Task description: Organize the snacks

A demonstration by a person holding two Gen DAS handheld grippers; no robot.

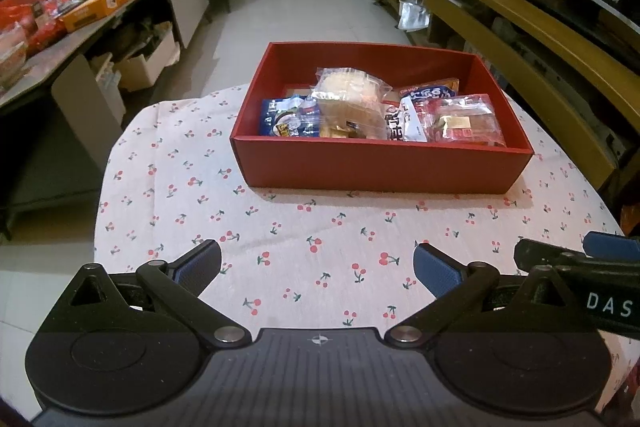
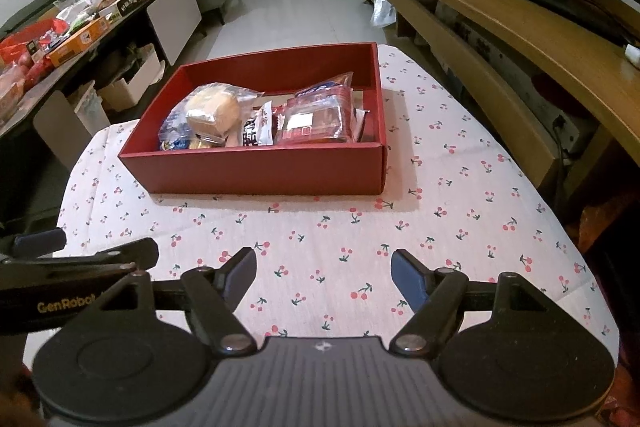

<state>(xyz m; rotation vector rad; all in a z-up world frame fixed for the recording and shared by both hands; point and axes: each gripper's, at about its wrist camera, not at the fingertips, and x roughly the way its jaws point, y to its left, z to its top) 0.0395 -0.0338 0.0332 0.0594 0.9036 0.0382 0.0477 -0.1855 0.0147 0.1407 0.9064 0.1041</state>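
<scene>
My left tool [image 1: 316,269] hangs with its blue pads spread wide, gripping nothing, above the cherry-print cloth [image 1: 280,227] near the front of the desk. My right tool [image 2: 324,273] is likewise spread wide and empty, just beside the left one. Ahead sits the red box [image 1: 376,167] on the cloth, and the snacks lie inside it: a clear-wrapped cake [image 1: 348,99], a blue packet [image 1: 288,117] at its left, a red-and-clear pack [image 1: 464,123] at its right. Bare cloth lies between both tools and the box's near wall. The desk's rounded edge falls away on the left; a wooden cabinet [image 2: 520,39] stands close on the right.
</scene>
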